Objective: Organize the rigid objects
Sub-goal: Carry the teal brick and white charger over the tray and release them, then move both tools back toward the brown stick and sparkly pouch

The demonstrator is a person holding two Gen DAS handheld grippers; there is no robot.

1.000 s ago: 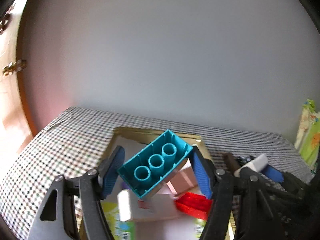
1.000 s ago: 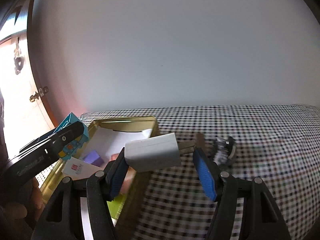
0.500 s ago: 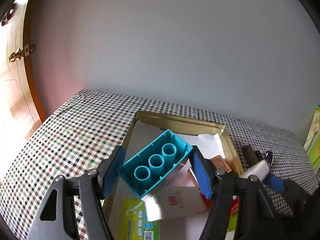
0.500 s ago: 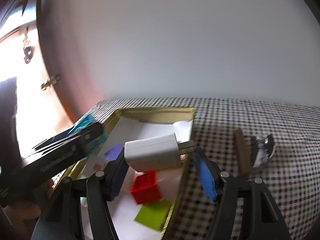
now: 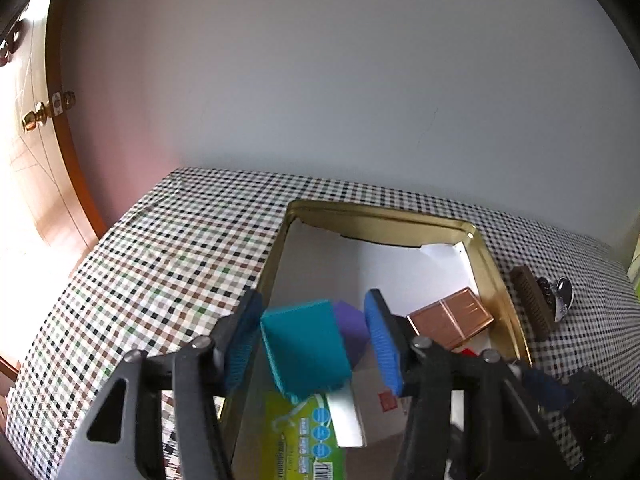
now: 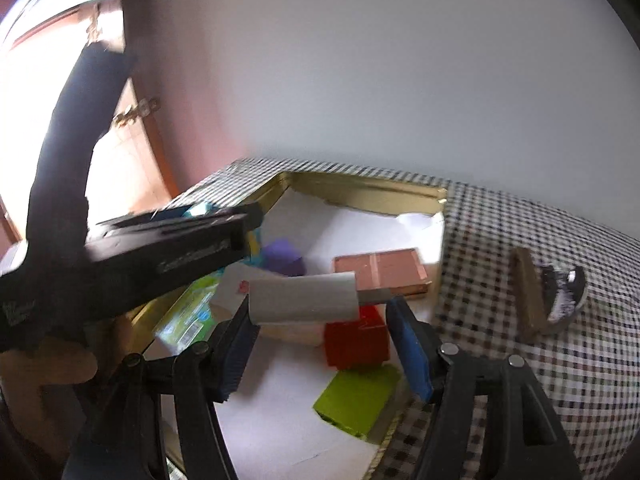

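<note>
The left gripper (image 5: 314, 336) stands over the near left corner of the gold tin (image 5: 384, 220); its jaws have just been closing, and the teal block (image 5: 304, 348) sits between the blue pads (image 5: 382, 340), touching the left pad, while a narrow gap shows at the right pad, so a firm grip cannot be confirmed. The right gripper (image 6: 324, 344) holds the white charger plug (image 6: 304, 298) crosswise above the tin, the left pad against the plug body and the metal prongs pointing right; contact at the right pad cannot be told. Inside the tin, on a white paper lining (image 6: 280, 420), lie a lime-green block (image 6: 356, 400), a red block (image 6: 356, 340), a green printed packet (image 5: 308, 440), a purple block (image 6: 284, 258) and, farther back, a copper-coloured flat case (image 5: 450, 318). On the checked tablecloth (image 5: 160, 248), right of the tin and apart from it, lie a brown comb-like bar (image 6: 528, 292) and, just beside it, a dark shiny object (image 6: 566, 292) too blurred to identify. A plain wall (image 5: 320, 80) rises behind the table, and a wooden door (image 5: 36, 160) stands at far left.
</note>
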